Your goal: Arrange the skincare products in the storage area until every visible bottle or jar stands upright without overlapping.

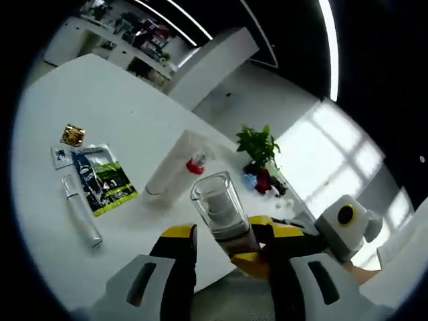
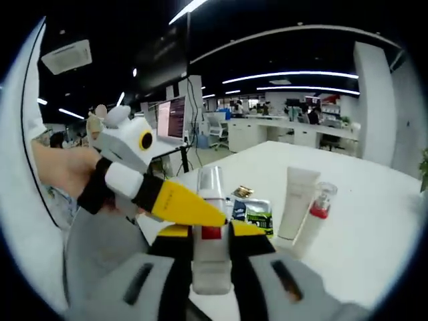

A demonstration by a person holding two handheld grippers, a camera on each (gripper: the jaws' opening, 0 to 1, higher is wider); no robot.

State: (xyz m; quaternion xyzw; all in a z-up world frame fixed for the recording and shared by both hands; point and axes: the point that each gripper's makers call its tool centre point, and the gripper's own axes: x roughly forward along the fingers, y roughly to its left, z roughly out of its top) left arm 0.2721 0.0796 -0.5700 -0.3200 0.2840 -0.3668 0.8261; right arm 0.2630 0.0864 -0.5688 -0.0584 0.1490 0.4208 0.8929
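Pump bottle [image 2: 211, 227] is off the table [image 1: 120, 120], held in the air between both tools.

Right gripper [image 2: 211, 242]: jaws closed on the pump bottle's lower body, red label between them. Clear cap points away from the camera, so the bottle's long axis runs along the jaws, not across.

Left gripper [image 1: 224, 244]: jaws part-open, straddling the same bottle just below its clear cap. Can't tell whether both pads bear on it. In the right gripper view its yellow jaw crosses in front of the bottle from the left.

Relative to the pump bottle, everything else is farther out on the table:
- white tube [image 1: 175, 167], lying down
- red-collared bottle [image 2: 314, 219], touching the tube; lying or leaning, can't tell
- slim silver tube [image 1: 80, 214], flat
- green sachet [image 1: 101, 177], flat beside it
- gold packet [image 1: 73, 135], beyond the sachet

Judgement: the right has the load, so it's the one to set this bottle down. Key relation: the base sits at the jaw roots, cap outward, so the wrist must pitch until the cap points up before lowering onto bare tabletop short of the tube. Left should let go first.
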